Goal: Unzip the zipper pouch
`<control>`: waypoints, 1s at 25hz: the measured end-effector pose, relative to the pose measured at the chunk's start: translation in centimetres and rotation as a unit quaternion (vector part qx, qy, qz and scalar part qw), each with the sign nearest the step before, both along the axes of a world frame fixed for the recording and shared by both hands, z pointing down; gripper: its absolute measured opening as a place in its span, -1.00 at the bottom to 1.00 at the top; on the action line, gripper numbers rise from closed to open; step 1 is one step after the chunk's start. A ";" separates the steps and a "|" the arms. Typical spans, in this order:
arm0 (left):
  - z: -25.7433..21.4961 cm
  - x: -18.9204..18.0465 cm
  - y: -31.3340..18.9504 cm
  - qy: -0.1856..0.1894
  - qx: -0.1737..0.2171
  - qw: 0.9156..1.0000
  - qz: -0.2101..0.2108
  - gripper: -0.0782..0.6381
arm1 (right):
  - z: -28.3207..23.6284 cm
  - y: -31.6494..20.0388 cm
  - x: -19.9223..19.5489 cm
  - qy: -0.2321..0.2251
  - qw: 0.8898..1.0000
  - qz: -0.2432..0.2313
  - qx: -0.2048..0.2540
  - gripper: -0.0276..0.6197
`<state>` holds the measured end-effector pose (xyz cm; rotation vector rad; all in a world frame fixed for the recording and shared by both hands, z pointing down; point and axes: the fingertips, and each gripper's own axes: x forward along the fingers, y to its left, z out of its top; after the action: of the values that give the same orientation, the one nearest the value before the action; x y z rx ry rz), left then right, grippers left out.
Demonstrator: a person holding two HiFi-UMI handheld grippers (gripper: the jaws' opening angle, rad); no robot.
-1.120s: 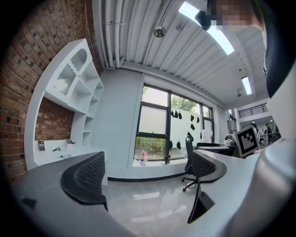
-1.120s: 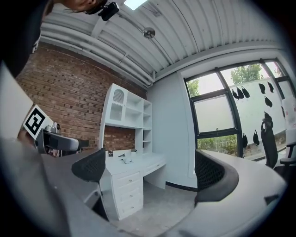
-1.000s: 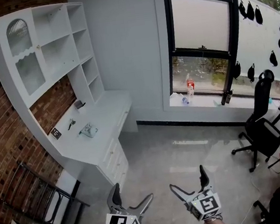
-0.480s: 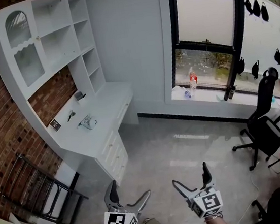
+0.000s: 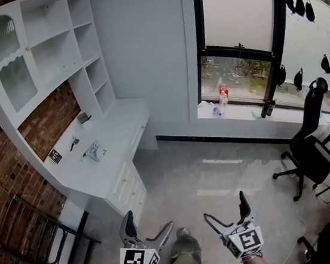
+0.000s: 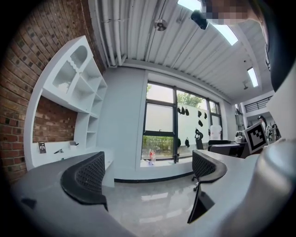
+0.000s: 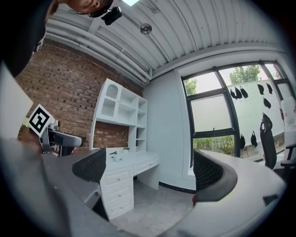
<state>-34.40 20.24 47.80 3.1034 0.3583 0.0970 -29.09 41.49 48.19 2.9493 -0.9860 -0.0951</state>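
1. On the white desk (image 5: pixel 125 127) lies a small pale object (image 5: pixel 94 151), perhaps the zipper pouch, well apart from both grippers.
2. Left gripper (image 5: pixel 149 220): jaws apart, nothing between them.
3. Right gripper (image 5: pixel 223 206): jaws apart, likewise empty, over the grey floor (image 5: pixel 218 172).
4. A black office chair (image 5: pixel 312 151) stands near the window (image 5: pixel 239 28).

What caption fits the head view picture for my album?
Open, empty left gripper and right gripper above a grey floor near a white desk.
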 end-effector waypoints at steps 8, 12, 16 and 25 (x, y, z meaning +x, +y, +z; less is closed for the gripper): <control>0.9 12.5 -1.7 -0.017 0.002 1.000 0.026 0.76 | -0.2 -2.6 12.6 -0.004 1.000 0.020 0.003 0.84; -1.2 19.0 -2.5 0.004 0.005 0.999 0.037 0.76 | -1.2 -4.3 18.7 -0.002 1.000 0.022 -0.002 0.84; -2.1 24.5 -3.7 0.016 0.013 0.999 0.031 0.76 | -1.3 -5.6 23.7 -0.009 1.000 0.021 0.000 0.83; -1.5 32.7 -7.8 0.007 0.010 1.000 0.019 0.76 | -1.7 -9.2 33.3 -0.003 1.000 0.015 0.002 0.83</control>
<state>-1.69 12.44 46.28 3.1192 0.4195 0.0803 4.25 32.26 46.51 2.9686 -0.9442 -0.0887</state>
